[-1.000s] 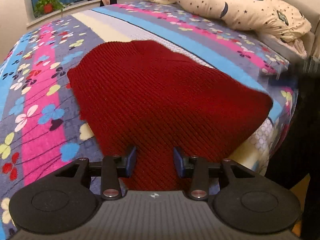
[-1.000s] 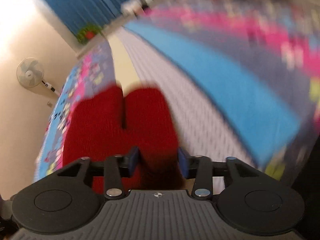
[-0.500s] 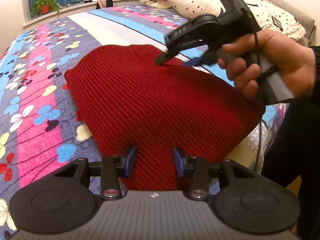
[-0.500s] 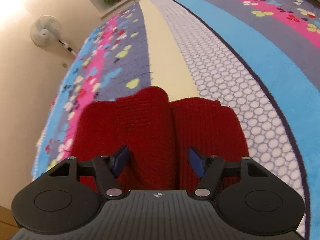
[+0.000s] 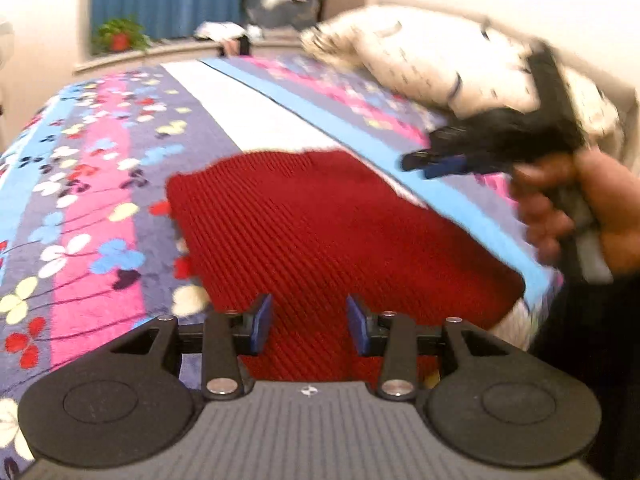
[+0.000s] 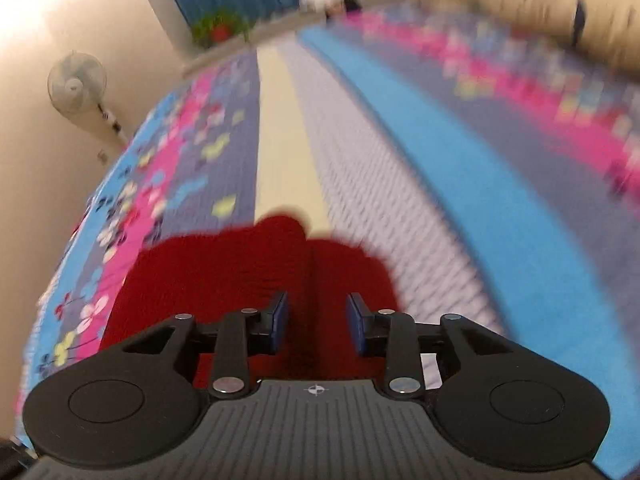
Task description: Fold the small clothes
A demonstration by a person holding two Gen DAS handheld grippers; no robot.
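A dark red knitted garment (image 5: 320, 240) lies folded flat on the flowered bedspread (image 5: 92, 216), near the bed's front edge. My left gripper (image 5: 308, 324) is open and empty, just above the garment's near edge. My right gripper (image 6: 316, 324) is open and empty above the garment's far part (image 6: 240, 272). In the left wrist view the right gripper (image 5: 436, 164) shows in a hand (image 5: 580, 216), lifted clear to the right of the garment. Both views are blurred by motion.
A star-print pillow (image 5: 440, 64) lies at the head of the bed on the right. A potted plant (image 5: 120, 38) and clutter sit on the sill by blue curtains. A standing fan (image 6: 78, 84) is by the wall left of the bed.
My right gripper has lifted off the garment and pulled back to the right, its jaws a little narrower. The left gripper has drawn back slightly and stays open.
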